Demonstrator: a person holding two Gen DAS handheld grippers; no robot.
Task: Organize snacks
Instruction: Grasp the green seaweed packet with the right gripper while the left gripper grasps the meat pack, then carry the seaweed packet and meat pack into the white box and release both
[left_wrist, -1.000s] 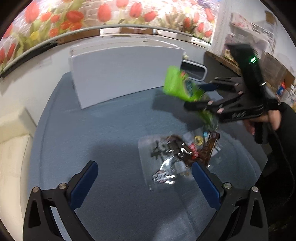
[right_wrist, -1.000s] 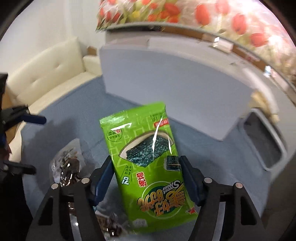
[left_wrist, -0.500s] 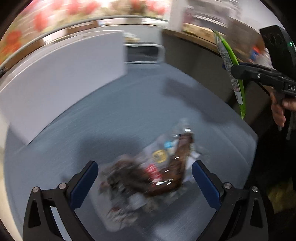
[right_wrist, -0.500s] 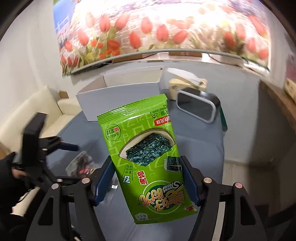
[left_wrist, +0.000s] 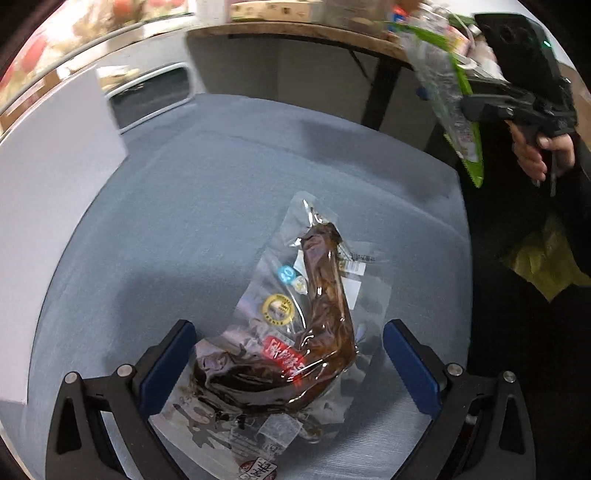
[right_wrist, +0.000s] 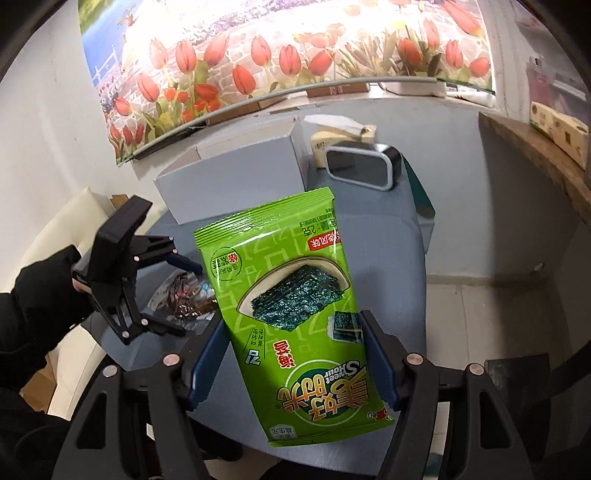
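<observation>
Left gripper (left_wrist: 290, 363) hangs wide open, its blue pads straddling the clear vacuum-sealed pouch of dark brown braised meat (left_wrist: 295, 332), which lies flat on the grey-blue counter (left_wrist: 184, 192) right beneath it. The pouch's long axis runs forward and away from the gripper, so the pads look set to close across its width. Off to the side, the right gripper (right_wrist: 290, 356) is clamped on the bright green seaweed snack packet (right_wrist: 291, 314), held up clear of the counter. Beyond both sit the open white cardboard box (right_wrist: 229, 184) and a dark silver-rimmed bin (right_wrist: 360, 168); nothing stands between.
</observation>
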